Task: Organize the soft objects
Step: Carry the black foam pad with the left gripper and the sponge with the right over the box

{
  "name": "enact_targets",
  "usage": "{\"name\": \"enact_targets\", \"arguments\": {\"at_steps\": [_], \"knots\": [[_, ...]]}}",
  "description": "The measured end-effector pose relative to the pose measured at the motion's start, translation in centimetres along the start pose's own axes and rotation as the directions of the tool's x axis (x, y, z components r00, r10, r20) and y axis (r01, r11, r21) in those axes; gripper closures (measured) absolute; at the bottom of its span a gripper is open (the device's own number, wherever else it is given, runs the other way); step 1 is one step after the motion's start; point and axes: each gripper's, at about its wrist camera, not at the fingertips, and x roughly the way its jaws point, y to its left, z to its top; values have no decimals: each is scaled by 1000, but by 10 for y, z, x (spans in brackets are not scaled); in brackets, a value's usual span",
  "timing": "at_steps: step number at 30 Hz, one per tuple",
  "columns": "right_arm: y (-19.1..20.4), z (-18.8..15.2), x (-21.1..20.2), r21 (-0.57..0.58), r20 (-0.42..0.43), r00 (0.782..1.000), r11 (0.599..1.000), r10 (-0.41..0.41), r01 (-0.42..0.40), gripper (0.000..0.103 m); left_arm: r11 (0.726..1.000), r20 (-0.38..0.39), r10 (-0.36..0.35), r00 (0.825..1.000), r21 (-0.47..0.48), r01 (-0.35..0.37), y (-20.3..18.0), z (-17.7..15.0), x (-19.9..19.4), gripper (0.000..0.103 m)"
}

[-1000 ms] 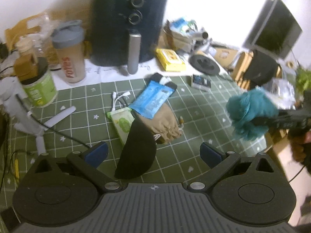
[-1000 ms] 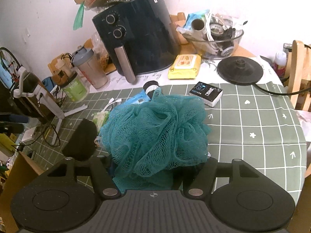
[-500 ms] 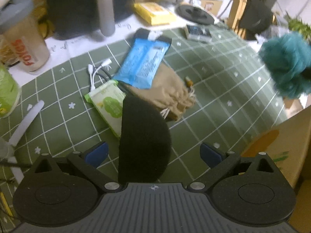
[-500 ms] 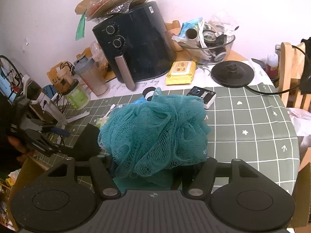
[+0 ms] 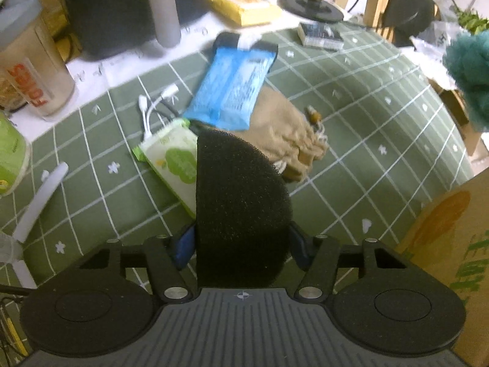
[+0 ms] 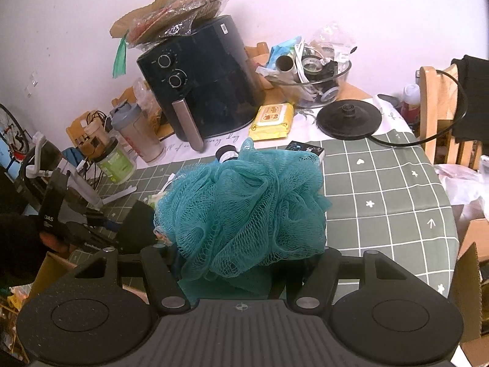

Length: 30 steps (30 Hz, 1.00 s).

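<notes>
Left hand-held gripper: its jaws are closing, the blue pads against both sides of the black foam sponge, which stands between them.
Black foam sponge: half-round; its lower edge is hidden behind the gripper body, so I cannot tell whether it rests on the tabletop.
Right hand-held gripper: clamped on the teal mesh pouf, held up above the green checked cloth.
Teal mesh pouf: it bulges over the fingers and hides both pads and much of what lies behind it; in the left wrist view only a blurred slice shows at the right edge.
Tan drawstring pouch: lying on the tabletop, partly under the blue wipes pack and partly behind the sponge.
Green wipes pack: flat beside the pouch, its right end covered by the sponge.
White cable: mostly tucked under the packs.
Cardboard box: cut off at the right edge, its printing unreadable.
Person's hand: mostly hidden by a dark sleeve at the left edge of the right wrist view.
Air fryer: at the back by the wall, a crinkled bag on top.
</notes>
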Motion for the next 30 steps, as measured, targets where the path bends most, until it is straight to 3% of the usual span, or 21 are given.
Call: {"name": "enact_targets", "arguments": {"at_steps": [10,21,30], "knots": [[15,3,-18,-20,35,999,1000,-2,2,38,999,115,-33,993,-24,37,-10,4,-50,45],[45,8,-46,-73,79,996,997,39,-34,38,996,255,-47,966,-57,64,-31,-1,-120,45],[76,6,-71,-98,108,989,991,98,-88,38,992,298,-66,952,-81,94,-55,-23,-170,45]]}}
